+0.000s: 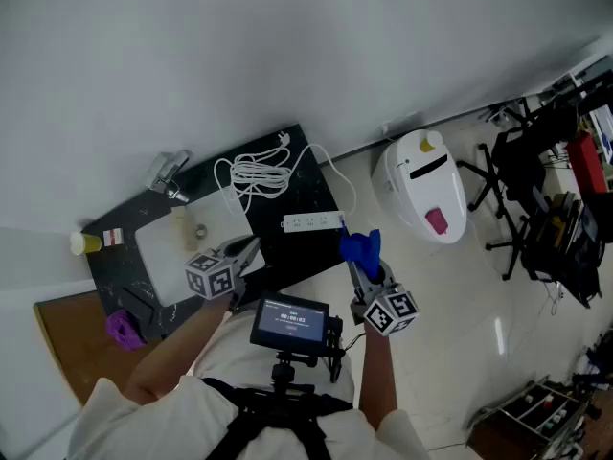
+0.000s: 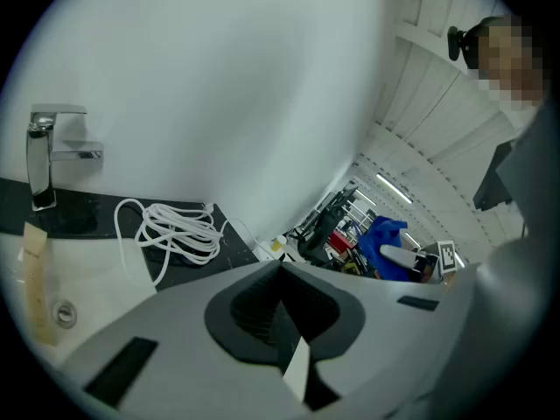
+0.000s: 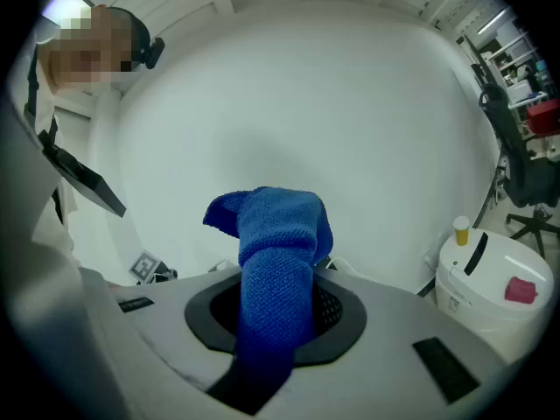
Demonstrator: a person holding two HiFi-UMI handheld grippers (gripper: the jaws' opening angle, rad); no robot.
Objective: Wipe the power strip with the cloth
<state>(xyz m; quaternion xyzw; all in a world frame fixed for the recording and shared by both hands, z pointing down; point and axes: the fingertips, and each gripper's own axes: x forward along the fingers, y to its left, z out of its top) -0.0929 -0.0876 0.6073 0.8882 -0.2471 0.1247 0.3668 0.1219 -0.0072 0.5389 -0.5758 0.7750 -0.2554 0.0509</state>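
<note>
Between the clamped jaws of the right gripper [image 1: 369,272] bunches a blue cloth [image 1: 361,246], near the white power strip [image 1: 313,222] on the black counter [image 1: 299,192]. The left gripper [image 1: 247,251], closed and empty, might pin the strip while wiping lengthwise.

Bare counter [image 1: 297,247] is lying open before the power strip [image 1: 312,222] — the coiled cable [image 1: 257,175] is crowding behind it, the sink [image 1: 158,257] sitting to its left.
</note>
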